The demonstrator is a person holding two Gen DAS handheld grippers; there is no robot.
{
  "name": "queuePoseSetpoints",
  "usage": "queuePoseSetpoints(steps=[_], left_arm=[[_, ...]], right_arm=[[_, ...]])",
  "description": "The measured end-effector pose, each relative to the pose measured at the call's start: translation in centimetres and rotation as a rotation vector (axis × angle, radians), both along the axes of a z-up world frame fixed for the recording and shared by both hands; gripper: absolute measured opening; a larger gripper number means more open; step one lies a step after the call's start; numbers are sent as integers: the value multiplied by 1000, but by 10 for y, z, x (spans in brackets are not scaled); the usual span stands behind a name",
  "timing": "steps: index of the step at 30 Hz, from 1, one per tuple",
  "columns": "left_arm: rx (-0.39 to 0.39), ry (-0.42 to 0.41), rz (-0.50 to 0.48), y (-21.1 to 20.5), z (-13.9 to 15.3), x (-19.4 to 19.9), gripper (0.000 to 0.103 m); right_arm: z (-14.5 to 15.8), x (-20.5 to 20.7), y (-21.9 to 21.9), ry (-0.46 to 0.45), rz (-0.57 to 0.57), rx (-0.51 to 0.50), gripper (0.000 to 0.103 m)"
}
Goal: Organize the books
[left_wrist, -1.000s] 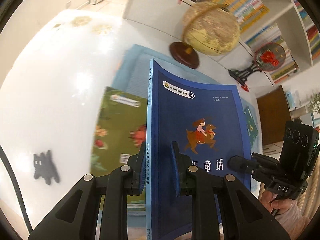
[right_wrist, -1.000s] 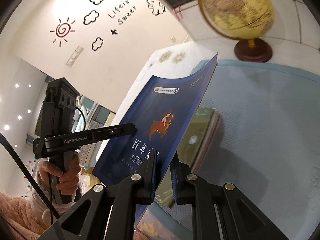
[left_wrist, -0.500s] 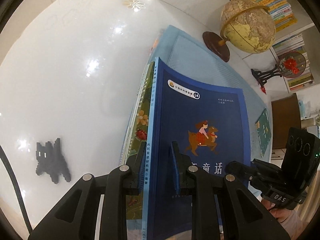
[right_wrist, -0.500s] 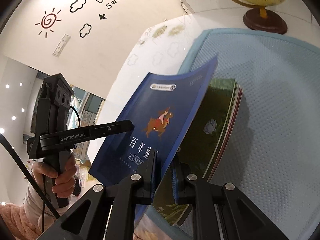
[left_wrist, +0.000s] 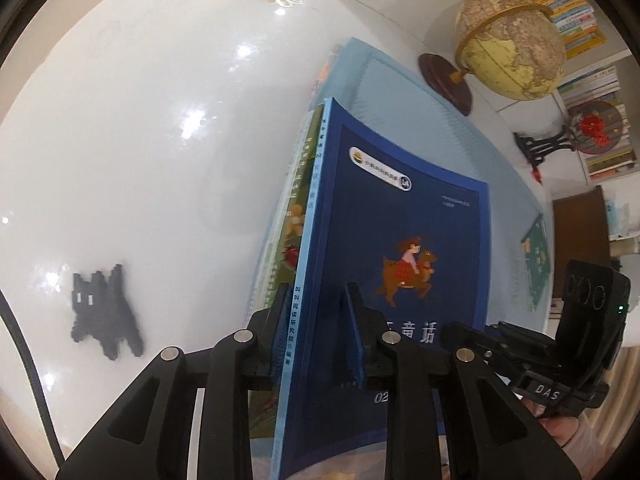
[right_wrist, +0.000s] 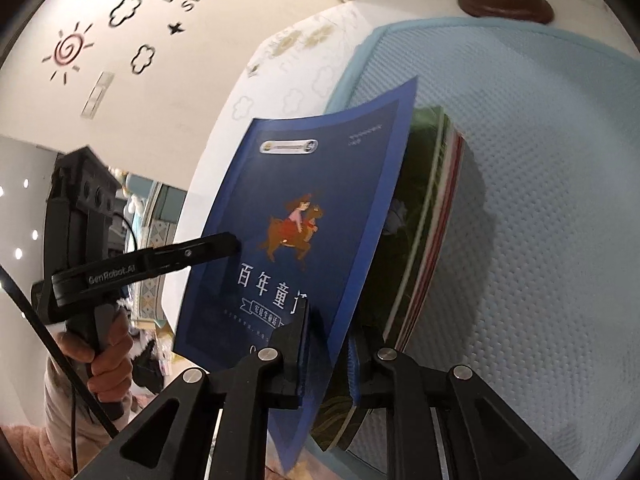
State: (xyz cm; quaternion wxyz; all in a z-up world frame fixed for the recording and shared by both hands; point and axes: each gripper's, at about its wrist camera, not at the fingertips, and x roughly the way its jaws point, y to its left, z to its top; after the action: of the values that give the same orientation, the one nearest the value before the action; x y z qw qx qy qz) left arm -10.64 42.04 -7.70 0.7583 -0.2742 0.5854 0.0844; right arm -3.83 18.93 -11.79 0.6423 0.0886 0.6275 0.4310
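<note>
Mat-top blue book (left_wrist: pixel 404 240) between gripper (left_wrist: pixel 316 328) fingers

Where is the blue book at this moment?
The blue book sits between both grippers' opening jaws, directly above the stack of books on the light blue mat, near the globe.

A globe (left_wrist: pixel 514 42) stands beside the blue mat (left_wrist: pixel 404 108).
</note>
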Motion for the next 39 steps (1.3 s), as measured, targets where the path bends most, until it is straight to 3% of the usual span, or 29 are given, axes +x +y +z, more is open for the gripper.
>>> queuePoseSetpoints(steps=[7, 11, 13, 20, 33, 36, 39], left_arm=[[30, -4, 23, 0, 1, 2, 25], [102, 1, 53, -1, 7, 1, 25], [128, -4, 69, 0, 10, 0, 25], [187, -44, 143, 2, 35, -3, 25], [186, -58, 240, -4, 50, -17, 25], [186, -62, 217, -13, 53, -9, 25], [195, -79, 136, -37, 59, 16, 25]], right_arm=[[-4, 0, 0, 13, -36, 14, 19], [0, 1, -4, 42, -65, 64, 54], [4, 0, -5, 31, -76, 52, 61], [1, 7, -28, 89, -98, 62, 62], [-2, 6, -15, 94, -32, 70, 68], [-6, 12, -17, 115, -40, 92, 69], [6, 24, -47, 43, -117, 119, 69]])
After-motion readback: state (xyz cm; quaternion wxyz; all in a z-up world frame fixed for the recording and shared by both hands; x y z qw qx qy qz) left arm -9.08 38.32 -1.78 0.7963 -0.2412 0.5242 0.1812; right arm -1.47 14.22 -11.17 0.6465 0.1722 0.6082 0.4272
